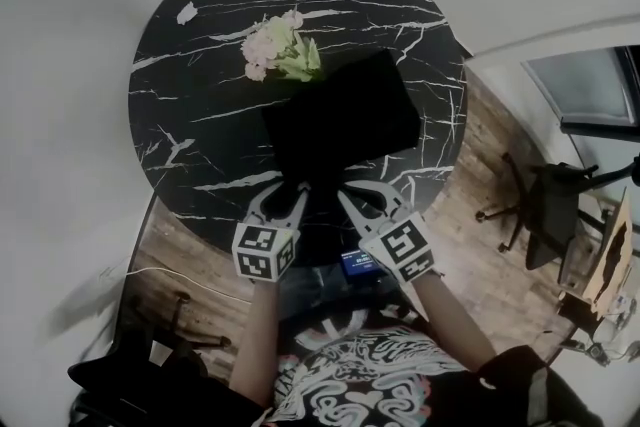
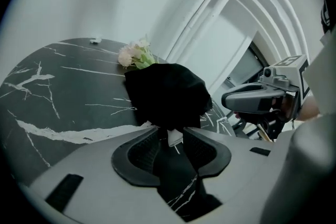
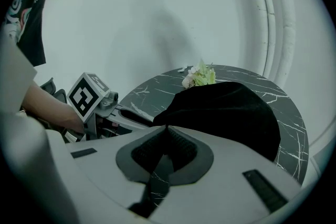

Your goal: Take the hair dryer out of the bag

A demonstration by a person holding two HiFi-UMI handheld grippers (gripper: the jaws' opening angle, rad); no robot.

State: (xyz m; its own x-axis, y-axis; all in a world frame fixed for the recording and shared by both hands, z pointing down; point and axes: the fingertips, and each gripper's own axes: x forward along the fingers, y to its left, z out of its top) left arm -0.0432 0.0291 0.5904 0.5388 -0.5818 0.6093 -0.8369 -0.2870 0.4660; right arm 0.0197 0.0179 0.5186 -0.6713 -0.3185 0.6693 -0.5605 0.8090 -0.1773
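Observation:
A black bag (image 1: 345,120) lies on the round black marble table (image 1: 190,115), its near edge towards me. The hair dryer is not visible. My left gripper (image 1: 287,195) is at the bag's near left edge. In the left gripper view its jaws (image 2: 175,131) stand apart, with a white tag (image 2: 175,137) and a fold of the bag (image 2: 165,92) between them but not pinched. My right gripper (image 1: 352,198) is at the near right edge. In the right gripper view its jaws (image 3: 167,127) are closed, and the bag's cloth (image 3: 226,110) runs into their tips.
A small bunch of pale flowers (image 1: 280,47) lies on the table just behind the bag. White curved walls ring the table's far side. An office chair (image 1: 545,205) stands on the wooden floor to the right.

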